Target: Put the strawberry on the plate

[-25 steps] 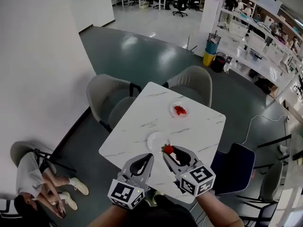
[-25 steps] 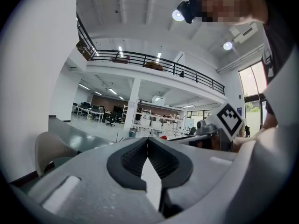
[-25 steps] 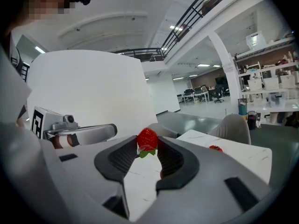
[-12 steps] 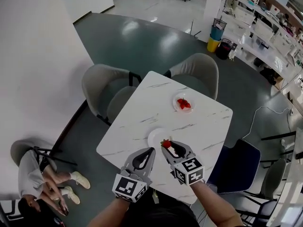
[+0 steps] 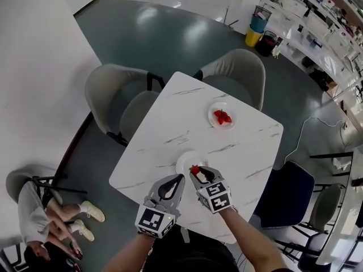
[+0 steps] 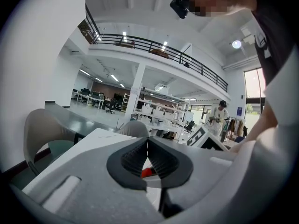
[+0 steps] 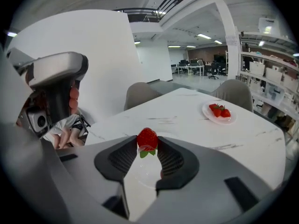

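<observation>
Nearest me, the left gripper [image 5: 181, 178] hovers idle, its fingers pressed together on nothing. Just beside it, the right gripper [image 5: 194, 172] carries the strawberry [image 7: 147, 137] pinched at the tips of its fingers, leaf end down, over the empty near plate [image 5: 182, 162]. To finish the placement well, I judge that I should lower until the fruit nearly meets the plate's middle, then part the fingers slowly so that it does not roll towards the rim. Farther on, a second plate [image 5: 211, 111] bears strawberries [image 5: 222, 117]. Both plates stand on a white marbled tabletop [image 5: 164, 135] ringed by grey chairs [image 5: 110, 98]. Beyond lie a dark floor [image 5: 147, 33] and an open office with desks [image 7: 191, 69].
</observation>
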Demonstrator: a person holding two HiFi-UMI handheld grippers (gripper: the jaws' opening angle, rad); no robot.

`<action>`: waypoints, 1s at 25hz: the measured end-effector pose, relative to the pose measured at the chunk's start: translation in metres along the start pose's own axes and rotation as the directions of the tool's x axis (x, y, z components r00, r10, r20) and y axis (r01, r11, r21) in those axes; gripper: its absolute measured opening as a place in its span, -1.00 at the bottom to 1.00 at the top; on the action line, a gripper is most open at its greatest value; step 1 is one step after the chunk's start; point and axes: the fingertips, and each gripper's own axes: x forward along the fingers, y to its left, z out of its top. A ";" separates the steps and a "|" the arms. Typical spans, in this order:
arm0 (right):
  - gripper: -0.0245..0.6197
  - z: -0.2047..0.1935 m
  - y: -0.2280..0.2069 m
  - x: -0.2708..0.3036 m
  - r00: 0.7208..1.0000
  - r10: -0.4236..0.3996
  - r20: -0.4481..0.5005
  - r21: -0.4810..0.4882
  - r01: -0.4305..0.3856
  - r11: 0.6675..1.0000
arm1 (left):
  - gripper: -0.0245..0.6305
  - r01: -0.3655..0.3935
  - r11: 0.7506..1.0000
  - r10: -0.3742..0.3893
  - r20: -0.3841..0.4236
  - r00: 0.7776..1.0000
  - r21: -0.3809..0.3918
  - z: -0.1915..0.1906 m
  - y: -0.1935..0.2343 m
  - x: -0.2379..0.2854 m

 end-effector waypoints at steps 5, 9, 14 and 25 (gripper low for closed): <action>-0.49 -0.018 -0.013 0.028 0.995 -0.032 -0.090 -0.024 0.030 0.999 | -0.90 0.008 1.000 -0.009 -0.028 1.000 -0.018 -0.013 0.012 0.010; -0.49 -0.028 -0.018 0.042 0.989 -0.043 -0.142 -0.027 0.040 0.999 | -0.90 0.004 1.000 -0.006 -0.042 0.999 -0.029 -0.017 0.022 0.013; -0.49 -0.039 -0.023 0.056 0.981 -0.053 -0.186 -0.045 0.046 0.998 | -0.90 0.003 0.999 -0.005 -0.050 0.999 -0.036 -0.023 0.029 0.016; -0.49 -0.054 -0.027 0.068 0.961 -0.060 -0.269 -0.063 0.045 0.997 | -0.90 -0.008 0.999 0.005 -0.063 0.998 -0.045 -0.026 0.036 0.020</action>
